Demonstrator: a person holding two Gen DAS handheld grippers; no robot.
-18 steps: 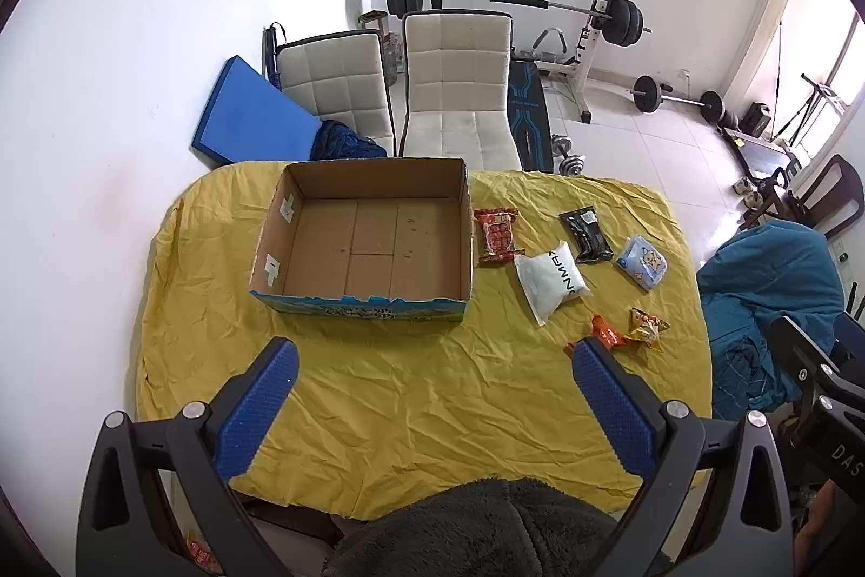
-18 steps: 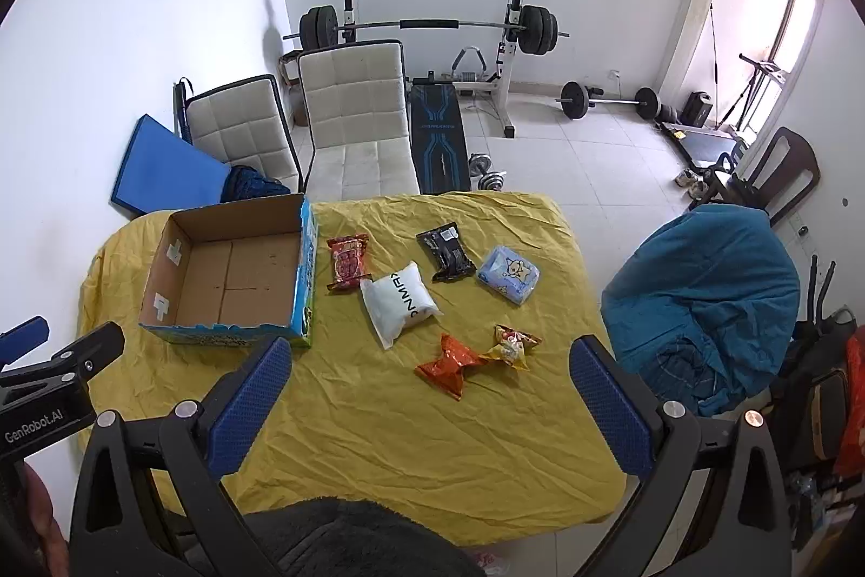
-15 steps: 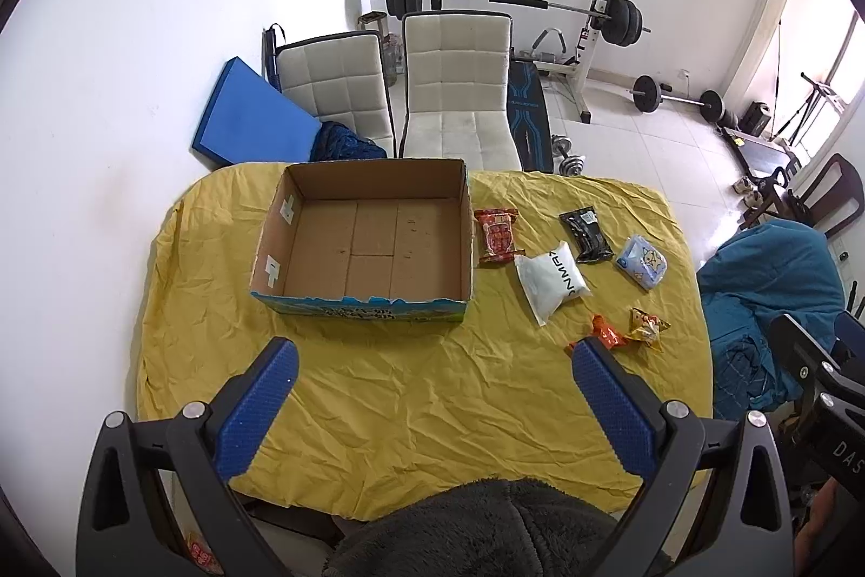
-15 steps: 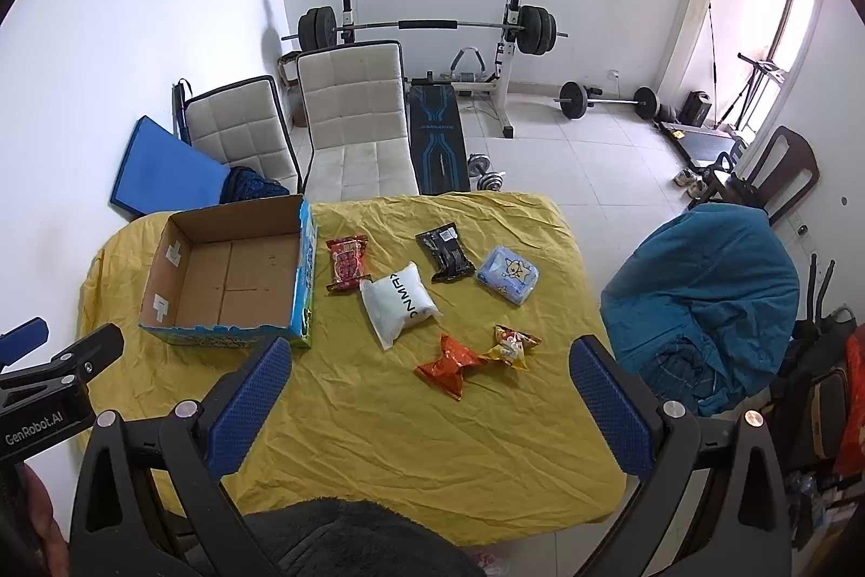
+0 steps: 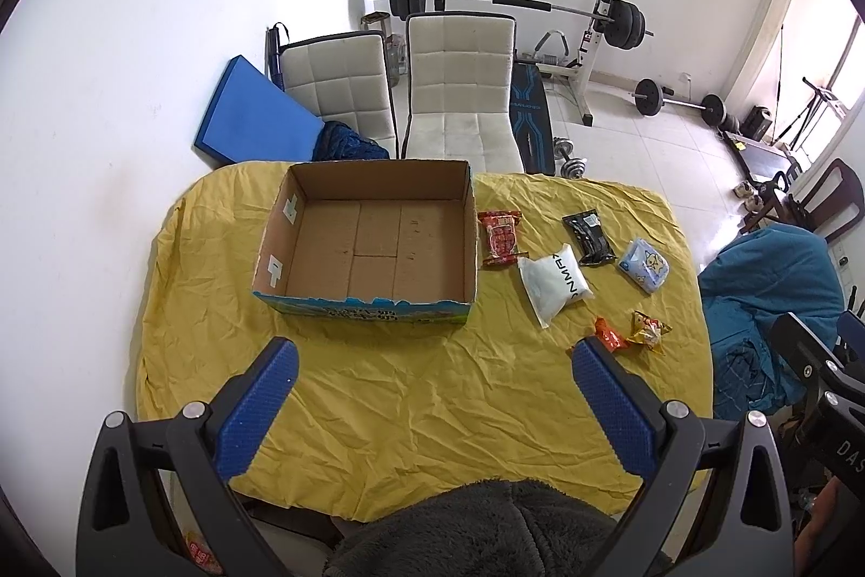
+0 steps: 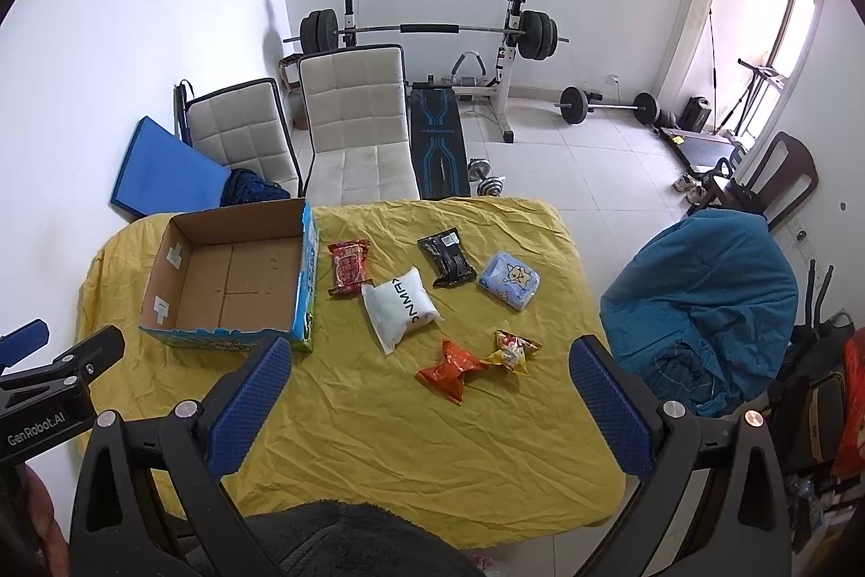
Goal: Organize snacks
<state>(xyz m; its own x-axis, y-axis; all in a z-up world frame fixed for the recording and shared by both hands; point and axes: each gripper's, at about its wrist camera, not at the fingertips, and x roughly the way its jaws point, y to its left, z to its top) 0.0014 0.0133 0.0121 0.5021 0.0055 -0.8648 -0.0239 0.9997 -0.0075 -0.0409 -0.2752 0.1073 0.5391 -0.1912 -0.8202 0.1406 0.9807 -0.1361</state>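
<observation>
An empty cardboard box (image 5: 378,241) (image 6: 232,279) sits on the yellow tablecloth (image 5: 411,393) (image 6: 432,425). To its right lie several snacks: a red packet (image 5: 500,237) (image 6: 348,266), a white pouch (image 5: 551,280) (image 6: 400,306), a black packet (image 5: 589,237) (image 6: 447,257), a light blue pack (image 5: 646,264) (image 6: 510,279), an orange wrapper (image 5: 611,336) (image 6: 448,369) and a yellow wrapper (image 5: 649,331) (image 6: 511,350). My left gripper (image 5: 432,350) hangs open above the table's near side, nothing between its fingers. My right gripper (image 6: 430,350) is open too, high over the orange wrapper.
Two white chairs (image 5: 459,90) stand behind the table, with a blue mat (image 5: 254,117) against the wall and a weight bench (image 6: 432,36) beyond. A chair draped in teal cloth (image 6: 703,306) is at the right. A dark fleece sleeve (image 5: 476,528) fills the bottom edge.
</observation>
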